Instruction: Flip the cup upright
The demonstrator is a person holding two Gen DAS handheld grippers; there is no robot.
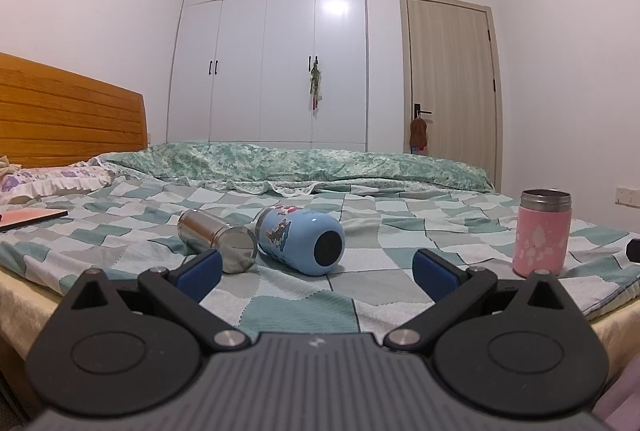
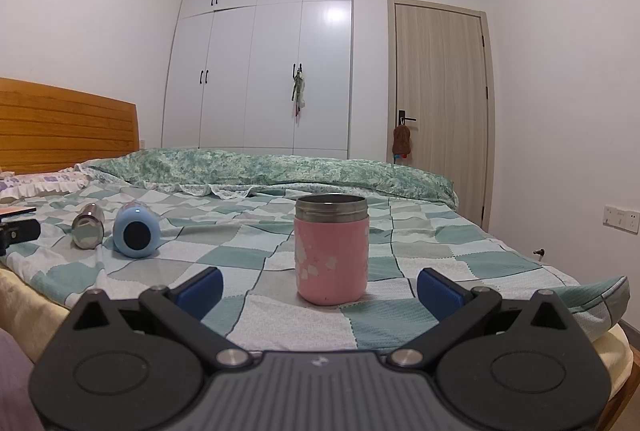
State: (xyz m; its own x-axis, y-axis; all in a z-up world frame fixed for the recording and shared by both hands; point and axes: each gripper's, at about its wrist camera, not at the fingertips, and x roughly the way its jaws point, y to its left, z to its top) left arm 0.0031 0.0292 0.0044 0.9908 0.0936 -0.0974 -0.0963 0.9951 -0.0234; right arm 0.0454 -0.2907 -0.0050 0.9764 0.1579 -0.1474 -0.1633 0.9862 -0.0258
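Three cups on the checked bedspread (image 1: 360, 295), two grippers spread wide and empty.

One pink cup (image 2: 331, 249) stands upright; well left of it lie one blue cup (image 1: 301, 239) and, touching it, one steel cup (image 1: 218, 239). Left gripper (image 1: 316, 273) faces those; right gripper (image 2: 320, 291) faces the pink cup.

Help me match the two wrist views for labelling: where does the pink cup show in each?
Left wrist: pink cup stands upright at far right, beyond the right fingertip.
Right wrist: pink cup stands centre, between the open fingers.
Shared landmark: the blue cup lying on its side.
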